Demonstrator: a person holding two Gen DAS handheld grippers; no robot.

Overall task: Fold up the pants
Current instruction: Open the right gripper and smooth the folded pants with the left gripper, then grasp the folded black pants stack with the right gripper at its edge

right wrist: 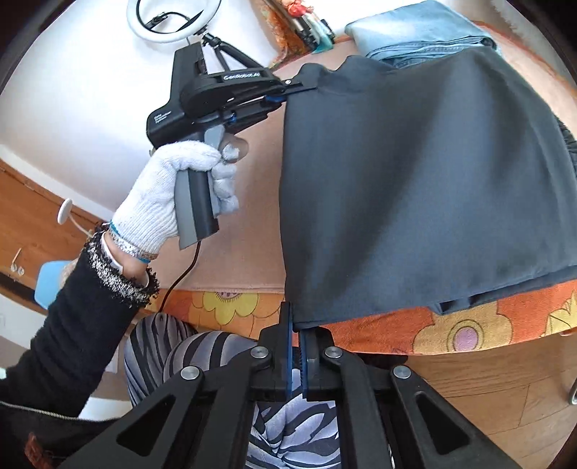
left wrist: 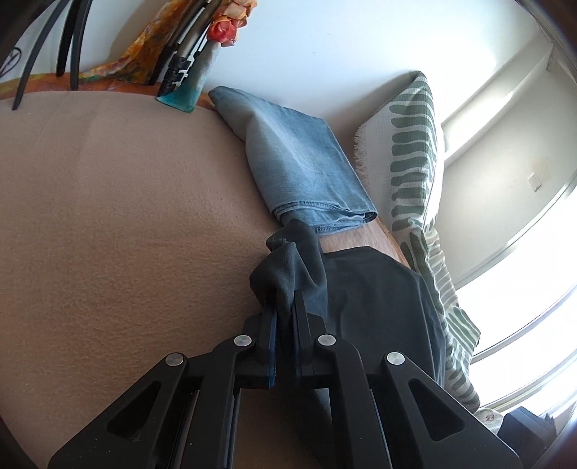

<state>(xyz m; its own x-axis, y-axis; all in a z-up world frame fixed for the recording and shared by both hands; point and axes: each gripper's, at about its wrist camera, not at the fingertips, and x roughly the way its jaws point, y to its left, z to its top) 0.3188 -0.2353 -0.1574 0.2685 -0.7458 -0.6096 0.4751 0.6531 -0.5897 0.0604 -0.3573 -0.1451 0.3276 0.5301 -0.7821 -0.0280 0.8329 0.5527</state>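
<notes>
Dark grey pants (right wrist: 414,187) lie spread over the tan blanket (right wrist: 252,231), one side hanging past the table's front edge. My left gripper (left wrist: 286,306) is shut on a bunched corner of the dark pants (left wrist: 292,267), the cloth puffing out above its fingers. In the right wrist view the same left gripper (right wrist: 306,84), held by a white-gloved hand (right wrist: 173,202), pinches the far left corner. My right gripper (right wrist: 296,326) is shut on the near left corner of the cloth at the table's front edge.
Folded light-blue jeans (left wrist: 303,169) lie behind the dark pants on the tan blanket (left wrist: 126,216). A green-patterned cushion (left wrist: 414,162) stands at the right. An orange flowered cover (right wrist: 450,332) hangs over the front edge. A ring light (right wrist: 162,21) stands behind. A vase (left wrist: 191,86) sits at the back.
</notes>
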